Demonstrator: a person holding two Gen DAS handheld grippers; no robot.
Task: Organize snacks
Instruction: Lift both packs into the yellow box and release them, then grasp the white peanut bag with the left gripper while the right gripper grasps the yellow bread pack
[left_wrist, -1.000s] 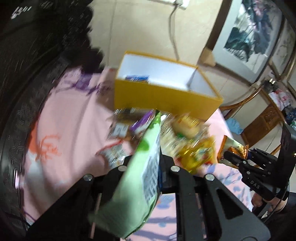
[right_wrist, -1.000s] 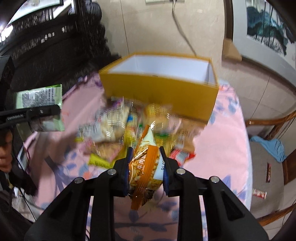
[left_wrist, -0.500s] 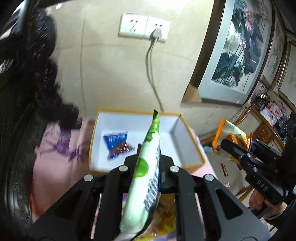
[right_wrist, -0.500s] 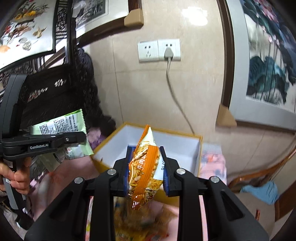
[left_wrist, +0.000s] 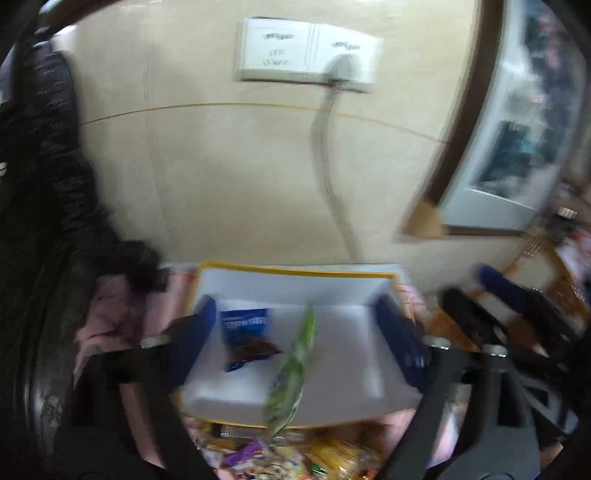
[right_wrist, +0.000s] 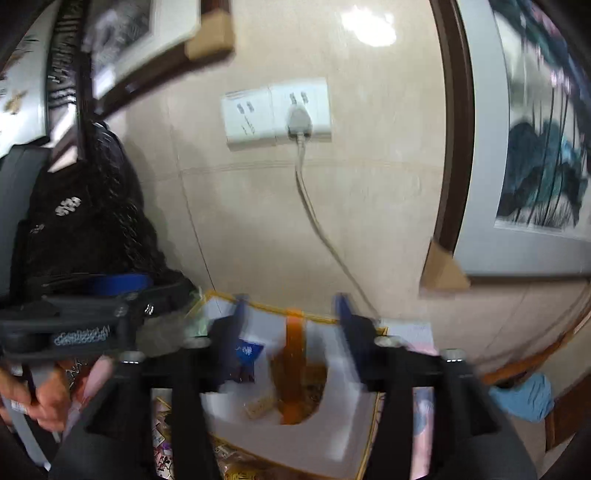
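Observation:
A yellow box (left_wrist: 295, 271) with a white inside stands on the pink tablecloth by the wall. My left gripper (left_wrist: 295, 308) hangs over it with its jaws opening wide. A green packet (left_wrist: 291, 373) drops between them, edge on and touched by neither pad. A blue packet (left_wrist: 245, 336) lies in the box. My right gripper (right_wrist: 291, 306) is above the same box (right_wrist: 332, 435), jaws opening, and an orange packet (right_wrist: 295, 373) falls free between them. The blue packet (right_wrist: 247, 354) shows beside it. Loose snacks (left_wrist: 295, 458) are piled in front of the box.
A wall socket (right_wrist: 277, 110) with a plugged cable is straight behind the box. Framed paintings (right_wrist: 535, 166) lean at the right, dark carved furniture (left_wrist: 44, 184) at the left. A hand (right_wrist: 37, 391) holds the left gripper (right_wrist: 74, 321). A blue cloth (right_wrist: 524, 397) lies on the floor.
Both grippers rose from the snack pile to above the box, each carrying its packet. Now both have opened, and the green and orange packets are falling into the box.

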